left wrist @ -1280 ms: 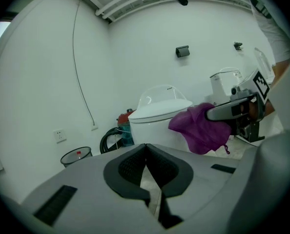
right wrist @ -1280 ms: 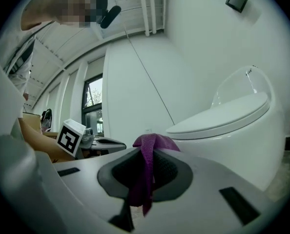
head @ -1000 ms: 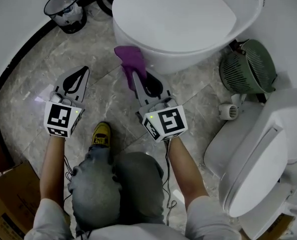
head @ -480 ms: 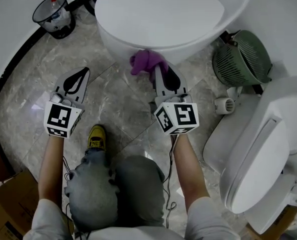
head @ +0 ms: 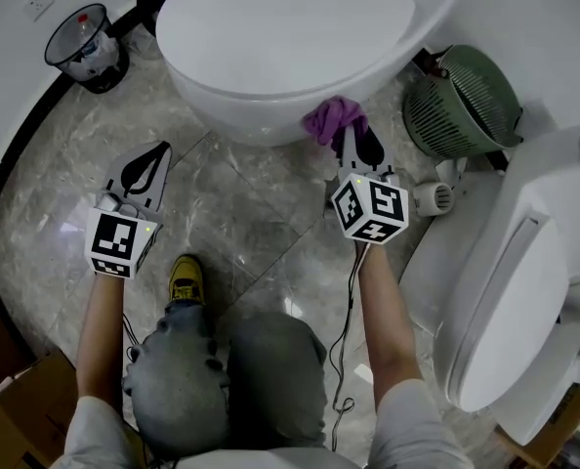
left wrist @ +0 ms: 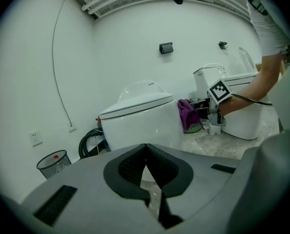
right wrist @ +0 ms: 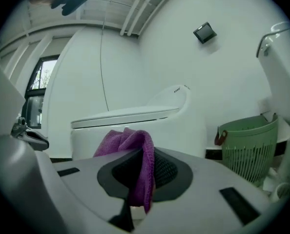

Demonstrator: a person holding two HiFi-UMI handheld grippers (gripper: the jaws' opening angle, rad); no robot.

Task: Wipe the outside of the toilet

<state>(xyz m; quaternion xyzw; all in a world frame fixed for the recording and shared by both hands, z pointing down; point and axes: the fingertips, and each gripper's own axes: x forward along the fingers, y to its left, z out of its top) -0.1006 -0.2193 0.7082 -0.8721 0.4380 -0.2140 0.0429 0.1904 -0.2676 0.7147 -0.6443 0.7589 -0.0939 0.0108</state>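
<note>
Your right gripper (head: 348, 133) is clamped on the purple cloth (head: 331, 117). The bulk is bunched ahead of the tips, against the toilet (head: 241, 106) bowl's outer wall on the green basket (head: 461, 106) side. The cloth is soft, light and floppy, so it'll likely slip; pinch it deep in the pads. Your left gripper (left wrist: 146, 145) is closed, empty and well clear.

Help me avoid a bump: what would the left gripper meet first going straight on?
Probably the toilet, on its white outer wall; the left gripper, shut and empty, points at it, though depth is unclear.
</note>
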